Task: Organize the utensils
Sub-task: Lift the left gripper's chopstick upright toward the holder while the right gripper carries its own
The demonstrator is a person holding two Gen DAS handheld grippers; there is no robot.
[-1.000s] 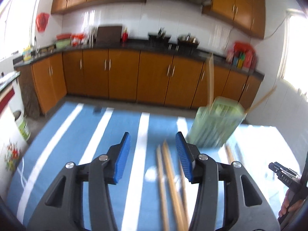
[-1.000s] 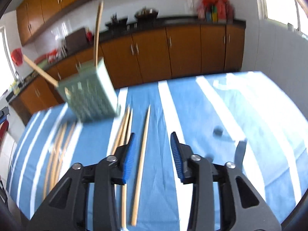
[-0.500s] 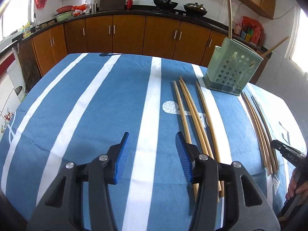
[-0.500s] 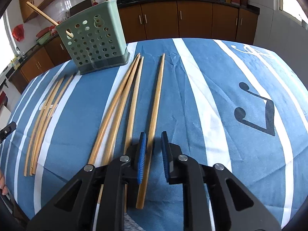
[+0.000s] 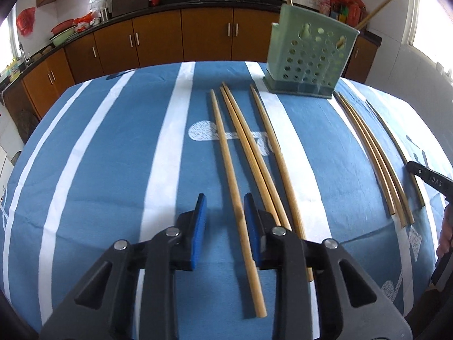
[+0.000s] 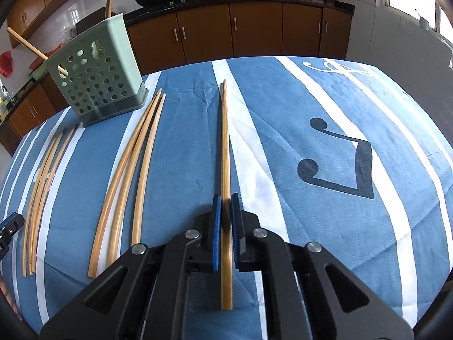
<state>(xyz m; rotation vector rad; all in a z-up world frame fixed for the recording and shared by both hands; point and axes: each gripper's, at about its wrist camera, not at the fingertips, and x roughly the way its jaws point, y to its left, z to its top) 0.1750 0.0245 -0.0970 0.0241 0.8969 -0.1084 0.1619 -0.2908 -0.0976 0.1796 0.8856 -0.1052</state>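
While the blue striped tablecloth point(image 6: 368, 119) fills both views, the perforated green holder point(image 6: 99, 85) stands upper left. Right gripper point(image 6: 225, 206) pinches one bamboo chopstick point(image 6: 225, 141) — left gripper point(image 5: 225, 209), released, straddles another chopstick point(image 5: 226, 153). "DAS" reads at right edge.

The right gripper point(image 5: 430, 178) is cut off at 3 o'clock. The left gripper point(image 6: 10, 228) is cropped at 9 o'clock.

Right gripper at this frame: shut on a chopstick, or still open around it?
Shut. The right gripper has both blue pads pressed against the single chopstick running between them, with no gap visible on either side.
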